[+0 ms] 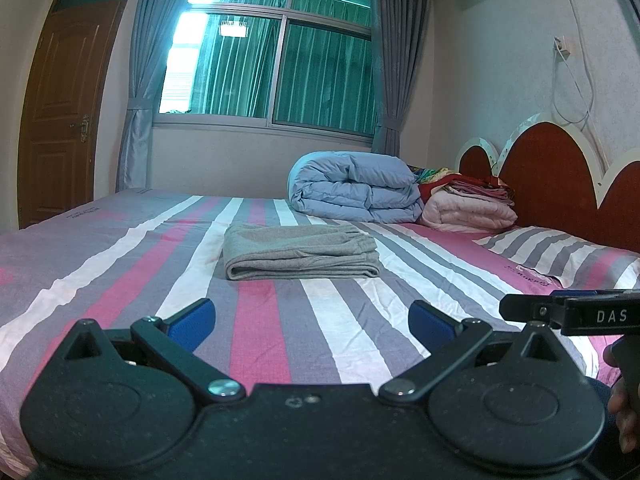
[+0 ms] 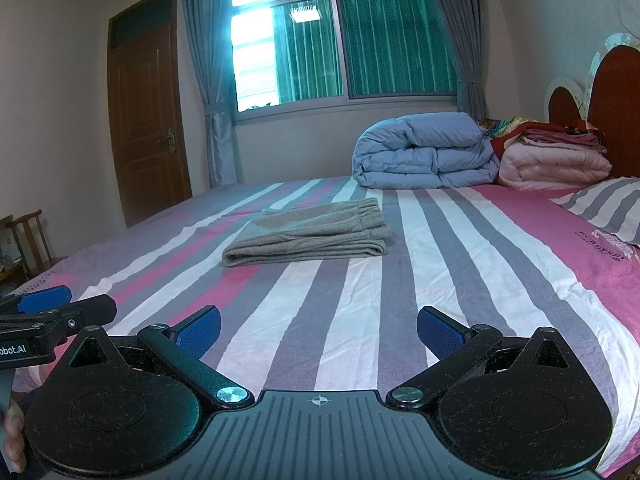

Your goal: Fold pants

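Observation:
The grey pants (image 1: 300,251) lie folded into a compact rectangle on the striped bed (image 1: 120,264), waistband to the right. They also show in the right wrist view (image 2: 312,234). My left gripper (image 1: 310,322) is open and empty, held back from the pants above the near part of the bed. My right gripper (image 2: 319,330) is open and empty too, well short of the pants. The right gripper's side shows at the right edge of the left wrist view (image 1: 576,314). The left gripper shows at the left edge of the right wrist view (image 2: 48,304).
A rolled blue duvet (image 1: 356,186) and a pile of pink and red blankets (image 1: 470,204) lie at the far end by the red headboard (image 1: 544,172). A striped pillow (image 1: 560,248) lies on the right. A brown door (image 2: 146,120) and a wooden chair (image 2: 30,236) stand at the left.

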A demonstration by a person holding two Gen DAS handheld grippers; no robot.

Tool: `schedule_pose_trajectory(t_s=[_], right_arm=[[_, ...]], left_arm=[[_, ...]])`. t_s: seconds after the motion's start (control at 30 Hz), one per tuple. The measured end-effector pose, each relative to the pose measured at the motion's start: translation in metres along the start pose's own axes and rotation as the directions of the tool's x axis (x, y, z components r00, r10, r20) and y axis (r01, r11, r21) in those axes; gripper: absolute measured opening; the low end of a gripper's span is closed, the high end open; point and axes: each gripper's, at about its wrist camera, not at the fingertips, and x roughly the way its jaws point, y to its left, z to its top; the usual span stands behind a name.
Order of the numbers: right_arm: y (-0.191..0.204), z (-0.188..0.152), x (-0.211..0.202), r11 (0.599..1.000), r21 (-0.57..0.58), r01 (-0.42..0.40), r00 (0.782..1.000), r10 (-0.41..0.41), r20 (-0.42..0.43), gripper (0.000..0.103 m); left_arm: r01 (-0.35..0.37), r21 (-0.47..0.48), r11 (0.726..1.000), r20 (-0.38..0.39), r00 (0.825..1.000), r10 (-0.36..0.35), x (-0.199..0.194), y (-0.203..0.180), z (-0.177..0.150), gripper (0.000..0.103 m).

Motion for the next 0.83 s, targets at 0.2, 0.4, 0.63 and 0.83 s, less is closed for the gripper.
schedule_pose_trajectory(t_s=[0.2,0.4,0.63,0.83], right_arm=[[-0.0004,0.0001,-0.0004,1.0,0.0,0.0,1.0,0.0,-0.001,0.103],[-0.0003,0.0003,-0.001,1.0,0.0,-0.001,1.0,0.001,0.0,0.103],[-0.0005,0.0005,-0.0011,1.0,-0.001,-0.001,1.0,0.001,-0.001,0.103],[-0.0003,0.0005,-0.0011,1.0,-0.001,0.0,1.0,0.0,-0.001,0.103]], left_arm=[[0.003,0.001,1.0,-0.001,1.0,-0.003,0.0004,0.0004,-0.0002,0.097],[0.009,0.002,1.0,-0.002,1.0,-0.009,0.0006,0.0015,0.0004,0.097],[0.017,0.026,1.0,0.003,1.0,-0.017,0.0006,0.0006,-0.0002,0.097],[0.043,0.032,0.999,-0.001,0.999,-0.043,0.0002,0.0027,0.0002,0.097]])
